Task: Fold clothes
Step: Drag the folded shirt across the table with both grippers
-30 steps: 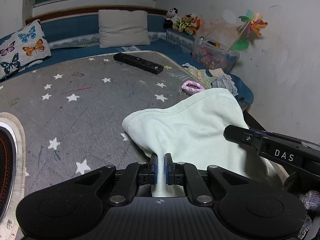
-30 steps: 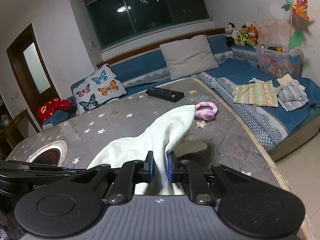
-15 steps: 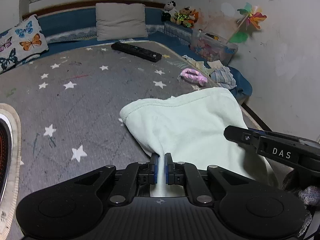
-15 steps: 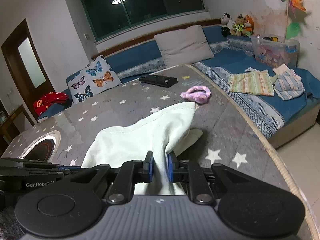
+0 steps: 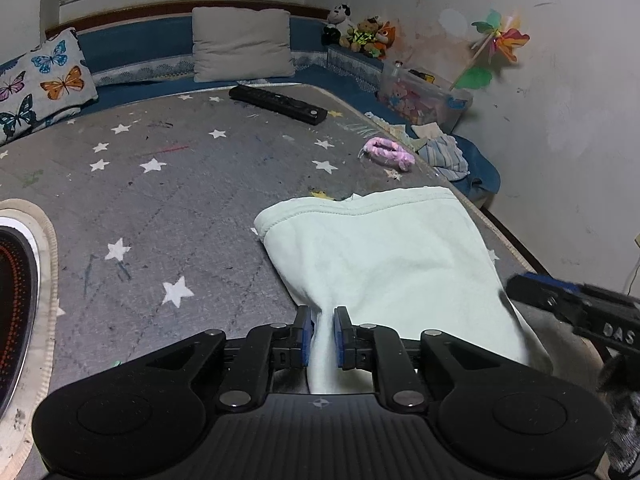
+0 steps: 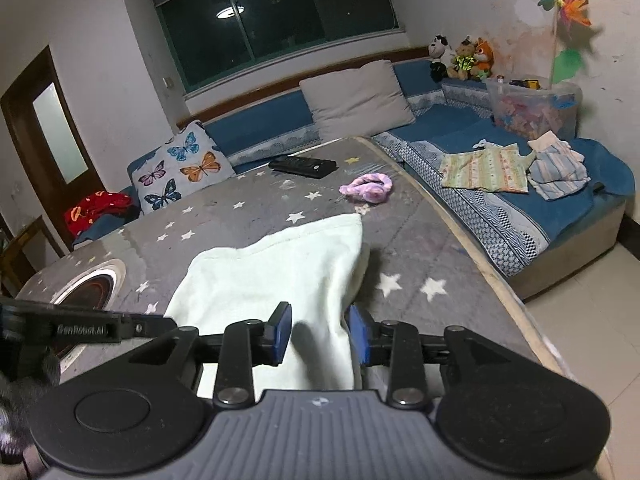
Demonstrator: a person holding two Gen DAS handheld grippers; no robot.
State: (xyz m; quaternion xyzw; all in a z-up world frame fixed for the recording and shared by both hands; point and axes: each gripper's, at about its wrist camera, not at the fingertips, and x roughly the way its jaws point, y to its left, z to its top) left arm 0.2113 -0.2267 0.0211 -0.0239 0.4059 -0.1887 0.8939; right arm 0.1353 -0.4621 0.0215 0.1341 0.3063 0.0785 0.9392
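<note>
Beyond the pale garment [image 5: 384,256], a pink toy [image 5: 386,152] and remote [image 5: 278,103].

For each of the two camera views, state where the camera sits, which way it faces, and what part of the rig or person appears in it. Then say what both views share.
Left wrist: sits on the left gripper, facing forward and down over the starred mat; jaws opening, pale green cloth between them; the right gripper shows at right.
Right wrist: sits on the right gripper, facing toward the window; jaws opening, cloth between them; the left gripper shows at left.
Shared: cloth, mat, black remote, pink toy, butterfly pillow.
</note>
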